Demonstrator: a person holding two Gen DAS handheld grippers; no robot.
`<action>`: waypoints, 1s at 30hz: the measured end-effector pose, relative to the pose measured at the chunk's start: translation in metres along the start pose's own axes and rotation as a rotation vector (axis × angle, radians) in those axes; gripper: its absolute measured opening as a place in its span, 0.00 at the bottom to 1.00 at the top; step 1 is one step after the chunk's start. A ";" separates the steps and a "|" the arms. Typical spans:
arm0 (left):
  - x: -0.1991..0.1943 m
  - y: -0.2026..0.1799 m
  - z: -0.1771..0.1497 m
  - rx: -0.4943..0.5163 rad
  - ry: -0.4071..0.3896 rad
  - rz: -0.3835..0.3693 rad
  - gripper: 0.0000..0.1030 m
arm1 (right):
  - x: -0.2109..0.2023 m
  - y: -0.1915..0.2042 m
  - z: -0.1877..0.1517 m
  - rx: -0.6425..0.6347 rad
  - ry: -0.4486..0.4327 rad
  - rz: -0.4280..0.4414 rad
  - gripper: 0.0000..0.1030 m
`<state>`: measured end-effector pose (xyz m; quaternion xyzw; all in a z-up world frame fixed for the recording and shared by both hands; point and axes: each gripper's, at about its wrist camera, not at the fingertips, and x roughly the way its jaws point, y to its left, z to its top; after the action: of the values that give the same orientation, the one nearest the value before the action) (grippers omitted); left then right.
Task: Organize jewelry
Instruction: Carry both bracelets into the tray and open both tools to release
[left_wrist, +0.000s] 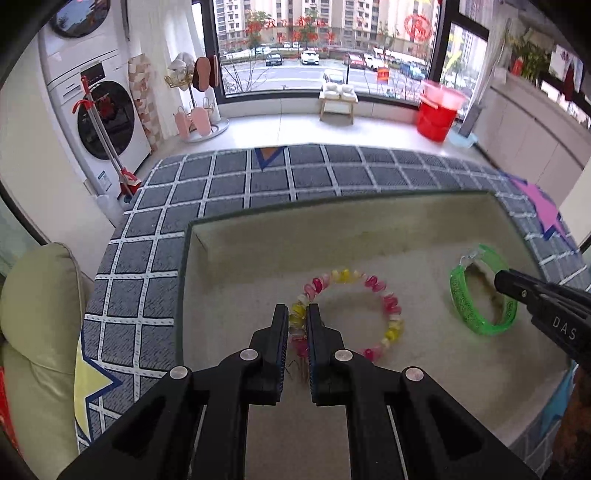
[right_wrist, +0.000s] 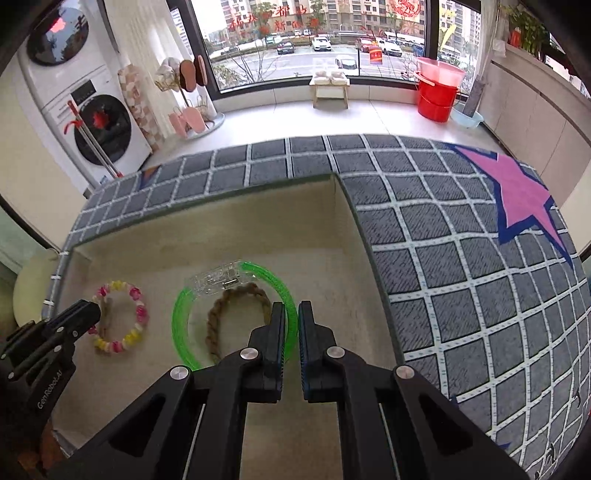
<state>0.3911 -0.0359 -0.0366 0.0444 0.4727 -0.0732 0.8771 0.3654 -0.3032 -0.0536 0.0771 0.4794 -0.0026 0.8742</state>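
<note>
"DAS" marks the right gripper (left_wrist: 517, 291); "GenRobot.AI" the left gripper (right_wrist: 86, 314).

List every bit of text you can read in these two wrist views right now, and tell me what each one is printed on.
"DAS": white letters on the right gripper body, cut off at the frame edge.
"GenRobot.AI": white letters on the left gripper body.
Red characters on the window glass: too blurred to read.
Washing machine panel and its sticker: too small to read.
No text shows on the beaded bracelet, green bangle or tray.
</note>
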 end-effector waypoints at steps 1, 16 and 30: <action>0.001 -0.002 -0.001 0.012 -0.003 0.012 0.23 | 0.001 0.000 -0.001 0.002 0.002 0.000 0.07; -0.007 -0.016 -0.004 0.046 -0.034 0.059 0.24 | -0.016 -0.009 -0.003 0.067 -0.025 0.063 0.47; -0.020 -0.018 -0.005 0.066 -0.105 0.076 0.24 | -0.055 -0.017 -0.016 0.097 -0.085 0.097 0.47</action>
<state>0.3732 -0.0510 -0.0228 0.0874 0.4215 -0.0578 0.9008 0.3211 -0.3213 -0.0183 0.1422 0.4368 0.0134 0.8881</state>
